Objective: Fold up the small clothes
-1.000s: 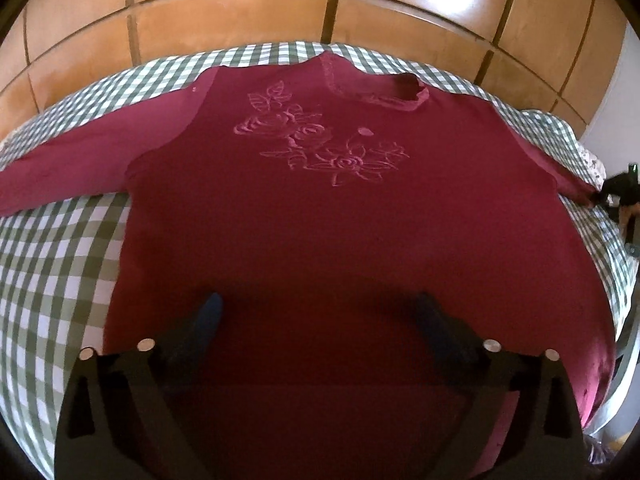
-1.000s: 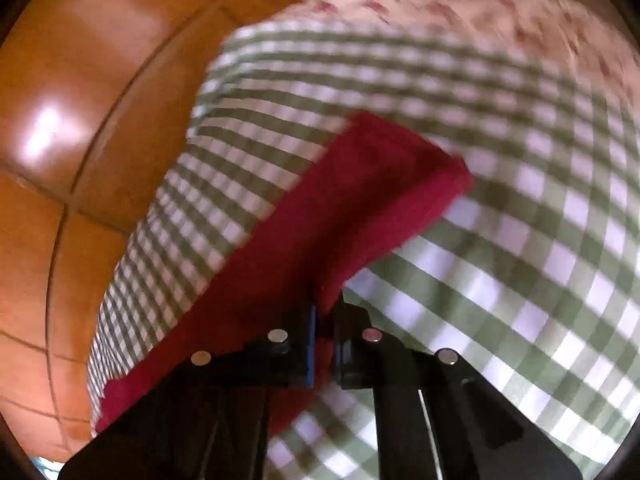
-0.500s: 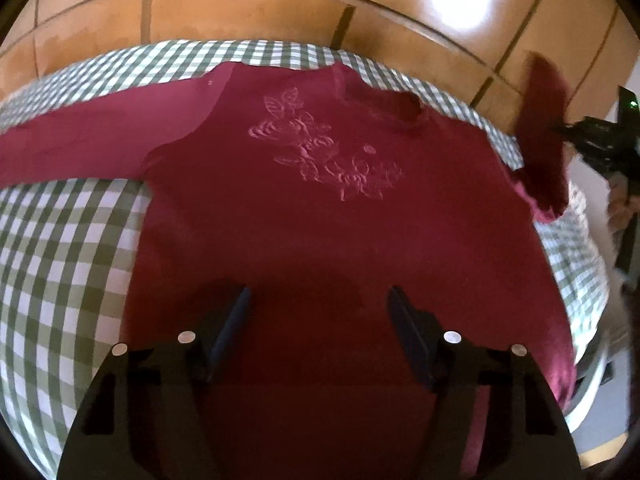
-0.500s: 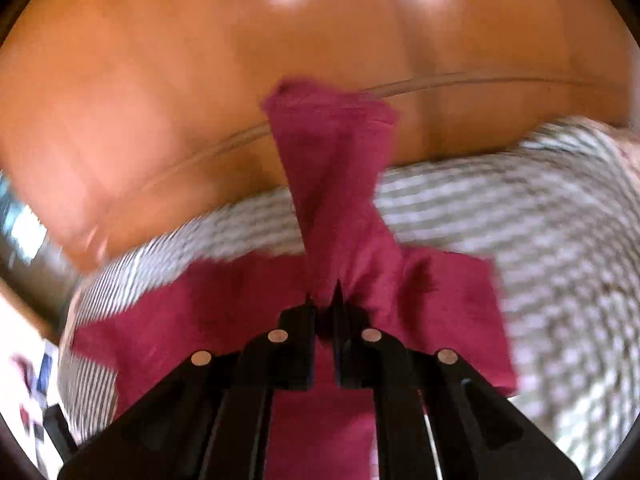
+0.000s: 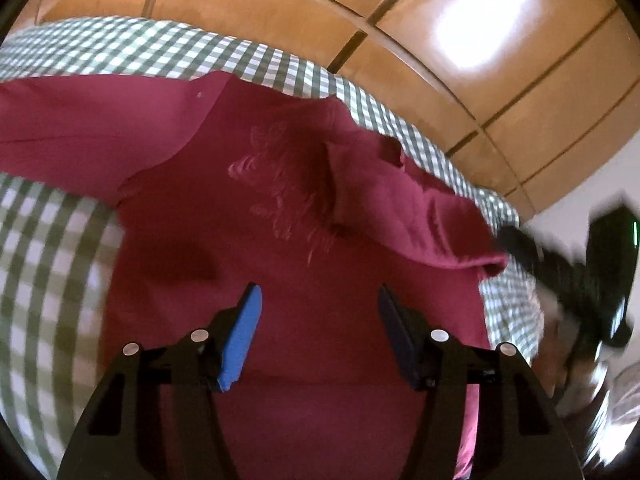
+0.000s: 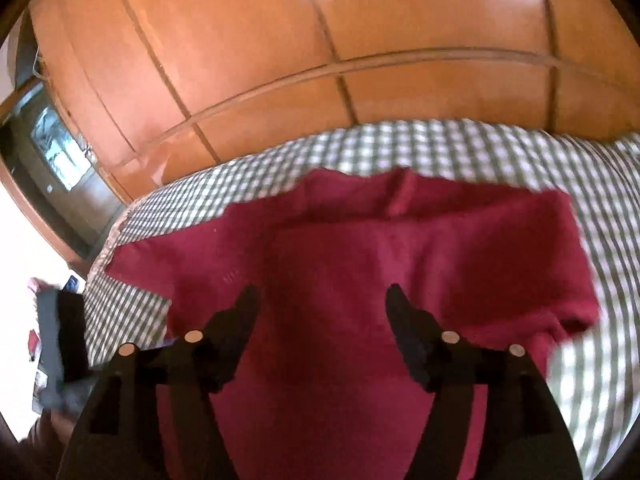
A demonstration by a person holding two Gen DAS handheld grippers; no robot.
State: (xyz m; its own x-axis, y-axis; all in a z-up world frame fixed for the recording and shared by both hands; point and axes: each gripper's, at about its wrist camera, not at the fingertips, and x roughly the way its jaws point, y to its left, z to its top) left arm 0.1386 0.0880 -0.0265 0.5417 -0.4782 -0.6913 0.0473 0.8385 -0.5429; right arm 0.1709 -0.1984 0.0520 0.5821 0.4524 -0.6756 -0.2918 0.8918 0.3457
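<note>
A maroon sweater (image 5: 320, 264) with an embossed flower motif lies flat on the green-checked cloth (image 5: 52, 264). Its left sleeve (image 5: 88, 128) stretches out to the left. Its right sleeve (image 5: 404, 208) lies folded over the chest. My left gripper (image 5: 320, 320) hovers above the lower body of the sweater with its jaws closing and only air between the blue pads (image 5: 240, 336). My right gripper (image 6: 322, 308) is above the sweater (image 6: 360, 264) with its jaws opening and nothing held. In the left wrist view it is a black blur (image 5: 516, 242) by the sleeve's fold.
Glossy wooden panelled doors (image 5: 440, 40) rise right behind the far edge of the cloth. A mirror or dark glass panel (image 6: 52, 152) stands at the left in the right wrist view. A dark blurred shape (image 6: 60, 332) sits at that view's left edge.
The right gripper carried the right sleeve up and across onto the chest, then opened and let it go. The left gripper's jaws narrowed while it rose and rolled slightly.
</note>
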